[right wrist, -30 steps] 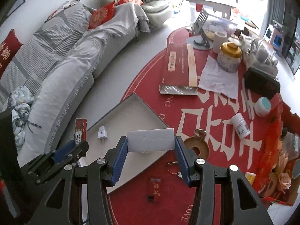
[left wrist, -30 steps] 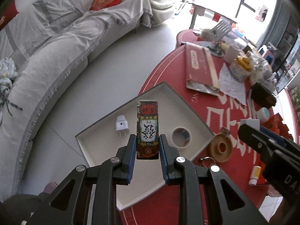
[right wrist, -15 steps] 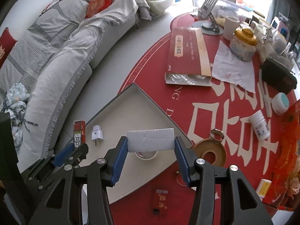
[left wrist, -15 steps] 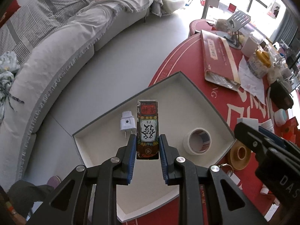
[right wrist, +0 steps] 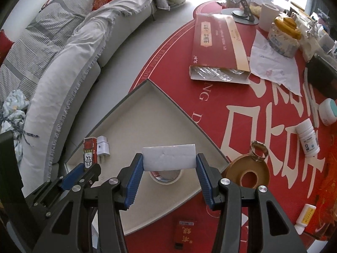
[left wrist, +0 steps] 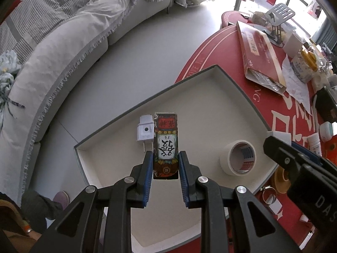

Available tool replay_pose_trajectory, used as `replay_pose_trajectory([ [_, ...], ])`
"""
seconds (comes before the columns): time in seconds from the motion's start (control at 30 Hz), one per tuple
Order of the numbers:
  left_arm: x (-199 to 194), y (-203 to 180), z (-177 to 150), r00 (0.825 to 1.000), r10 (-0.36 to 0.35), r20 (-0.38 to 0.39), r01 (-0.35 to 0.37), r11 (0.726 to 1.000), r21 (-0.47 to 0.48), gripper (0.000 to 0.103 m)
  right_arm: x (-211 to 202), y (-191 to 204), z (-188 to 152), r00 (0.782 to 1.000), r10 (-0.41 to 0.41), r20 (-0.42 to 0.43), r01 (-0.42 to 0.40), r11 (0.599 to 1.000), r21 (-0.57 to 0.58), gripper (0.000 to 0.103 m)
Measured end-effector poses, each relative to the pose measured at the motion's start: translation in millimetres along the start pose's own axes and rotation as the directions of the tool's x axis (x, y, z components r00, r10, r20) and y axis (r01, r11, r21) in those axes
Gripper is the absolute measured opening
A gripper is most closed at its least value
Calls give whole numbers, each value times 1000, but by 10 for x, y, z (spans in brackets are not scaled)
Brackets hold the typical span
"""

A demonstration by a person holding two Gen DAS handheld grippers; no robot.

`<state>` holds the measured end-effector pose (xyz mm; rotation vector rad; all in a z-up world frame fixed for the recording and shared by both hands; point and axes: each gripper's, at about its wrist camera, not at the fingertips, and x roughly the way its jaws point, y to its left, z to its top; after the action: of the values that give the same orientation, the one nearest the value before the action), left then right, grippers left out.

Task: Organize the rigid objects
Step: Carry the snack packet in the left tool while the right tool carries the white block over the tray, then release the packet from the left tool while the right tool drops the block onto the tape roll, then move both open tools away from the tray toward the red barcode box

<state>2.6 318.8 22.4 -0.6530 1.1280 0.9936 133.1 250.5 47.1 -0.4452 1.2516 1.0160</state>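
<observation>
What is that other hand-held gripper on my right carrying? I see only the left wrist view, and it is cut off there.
Observer: The right hand-held gripper is shut on a plain white box, held crosswise between its pads.
Operator: Where is it pointing?
Observer: At the tray, in line with the roll of tape, which the box half hides.
Operator: Is anything lying past the tray's near edge?
Observer: Yes, a small red packet lies flat on the red tablecloth, just outside the tray.
</observation>
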Motion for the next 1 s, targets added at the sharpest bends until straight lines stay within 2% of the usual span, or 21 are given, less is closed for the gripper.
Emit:
replay_pose_trajectory([
  [0.47,231,62,-23,999,17,-27,-17,1000,21,26,296,128,-26,999,-6,-46,5,1000,-22,52],
  [0.53,262,63,-37,999,18,-32,-17,999,33,30,333,141,-45,999,-9,-53,8,1000,-26,52],
  [0.57,277,66,-43,999,18,-37,-17,999,40,42,354,148,-55,998,-14,-57,12,999,-30,52],
  [0.6,298,69,-49,999,13,-44,-11,999,44,63,370,151,-66,998,-20,-58,18,999,-34,52],
  [0.67,318,90,-57,999,8,-46,-6,999,41,90,387,147,-87,998,-18,-56,16,999,-36,55],
  [0.7,327,106,-67,999,22,-49,-20,999,39,97,389,137,-94,998,-15,-57,13,999,-32,75],
  [0.73,337,116,-75,998,34,-50,-33,999,39,102,384,119,-102,998,-10,-55,8,1000,-22,93],
  [0.8,328,147,-101,998,39,-42,-38,999,36,103,319,64,-127,1000,4,-27,-4,1000,-1,95],
  [1.0,195,253,-199,1000,-3,-16,3,1000,21,103,93,-140,-323,999,-31,-8,31,999,16,95],
])
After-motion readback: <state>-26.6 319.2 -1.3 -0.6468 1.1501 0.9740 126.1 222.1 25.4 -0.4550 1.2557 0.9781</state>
